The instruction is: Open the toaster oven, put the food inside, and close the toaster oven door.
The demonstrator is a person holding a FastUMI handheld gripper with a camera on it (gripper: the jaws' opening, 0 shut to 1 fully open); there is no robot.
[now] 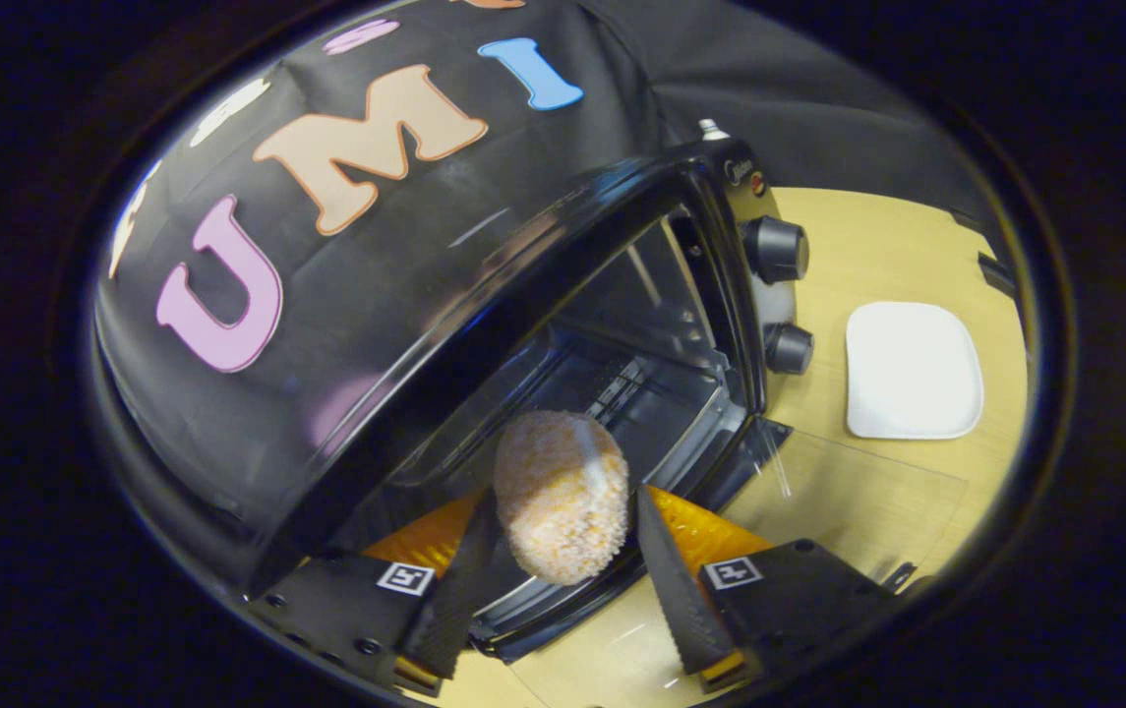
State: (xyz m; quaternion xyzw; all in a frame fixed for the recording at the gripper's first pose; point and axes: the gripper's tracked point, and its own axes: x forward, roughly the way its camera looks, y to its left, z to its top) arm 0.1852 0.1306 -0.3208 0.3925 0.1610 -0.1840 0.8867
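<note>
Gripper [563, 551] clamped on breaded food [563, 497] at open toaster oven [641, 364] mouth; looks light, crumbly, best held gently mid-body.

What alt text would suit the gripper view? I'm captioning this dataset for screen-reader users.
The gripper holds a round breaded food piece between its two fingers at the mouth of an open black toaster oven, whose glass door hangs down over the wooden table. A white square plate sits beyond the oven's two knobs.
</note>
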